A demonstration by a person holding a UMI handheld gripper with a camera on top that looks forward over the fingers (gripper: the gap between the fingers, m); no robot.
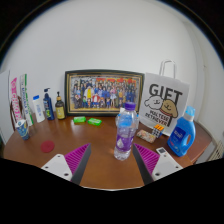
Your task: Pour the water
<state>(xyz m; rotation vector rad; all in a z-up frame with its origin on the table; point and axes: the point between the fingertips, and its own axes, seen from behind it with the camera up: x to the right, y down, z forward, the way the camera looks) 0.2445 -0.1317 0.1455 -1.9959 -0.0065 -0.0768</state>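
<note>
A clear plastic water bottle with a purple label and a white cap stands upright on the brown wooden table. It is just ahead of my gripper, a little toward the right finger. The fingers, with their magenta pads, are spread wide and hold nothing. The bottle's base sits beyond the fingertips, not between them.
A framed group photo leans on the back wall. A white gift bag and a blue detergent bottle stand at the right. Several toiletry bottles line the left. Two green items and a small pink lid lie on the table.
</note>
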